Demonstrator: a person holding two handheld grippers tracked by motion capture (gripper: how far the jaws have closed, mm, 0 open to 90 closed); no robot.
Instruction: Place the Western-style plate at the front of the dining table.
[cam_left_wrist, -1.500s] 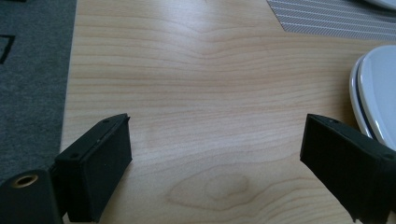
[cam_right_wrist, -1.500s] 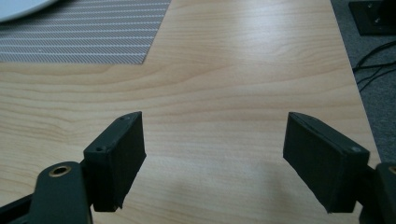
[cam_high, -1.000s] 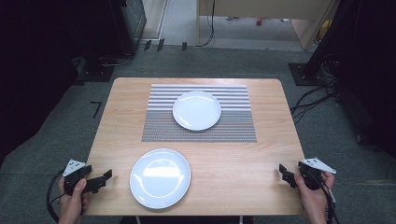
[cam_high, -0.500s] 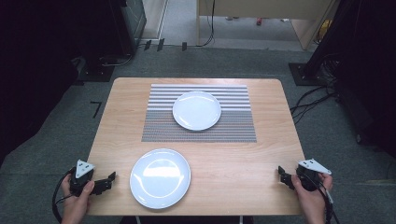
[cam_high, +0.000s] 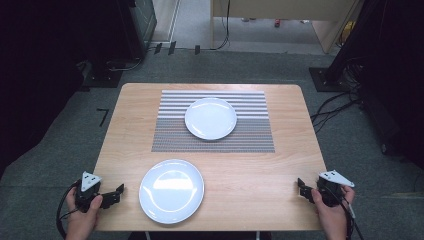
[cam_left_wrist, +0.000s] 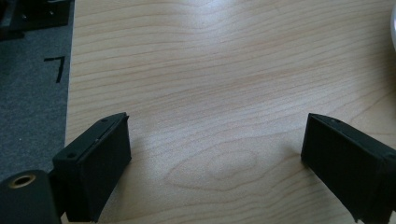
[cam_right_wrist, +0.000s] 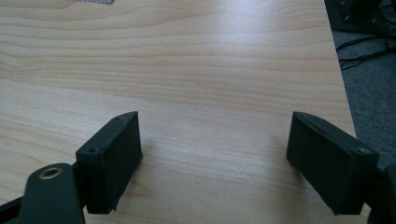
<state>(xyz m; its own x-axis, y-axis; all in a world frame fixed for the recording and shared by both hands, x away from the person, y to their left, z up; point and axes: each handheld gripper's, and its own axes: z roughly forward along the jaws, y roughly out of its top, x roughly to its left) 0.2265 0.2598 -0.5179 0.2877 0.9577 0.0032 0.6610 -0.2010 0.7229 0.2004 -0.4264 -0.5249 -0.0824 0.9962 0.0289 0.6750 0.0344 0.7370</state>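
Observation:
Two white plates lie on the wooden table (cam_high: 280, 170). The near plate (cam_high: 171, 190) sits by the front edge, left of centre. The far plate (cam_high: 210, 118) rests on a striped grey placemat (cam_high: 250, 127). My left gripper (cam_high: 115, 194) is at the front left corner, a short way left of the near plate, open with bare wood between its jaws (cam_left_wrist: 215, 154). At the front right edge my right gripper (cam_high: 302, 187) is open too, with nothing between its jaws (cam_right_wrist: 215, 154).
Grey carpet surrounds the table, with a black mark (cam_high: 103, 117) on it to the left. Cables (cam_high: 335, 107) and dark equipment stands (cam_high: 325, 77) lie off the right side. The table's right edge (cam_right_wrist: 343, 88) runs close beside my right gripper.
The left gripper has moved right, onto the table corner towards the near plate. The right gripper has shifted slightly left and towards the person. Both plates are still.

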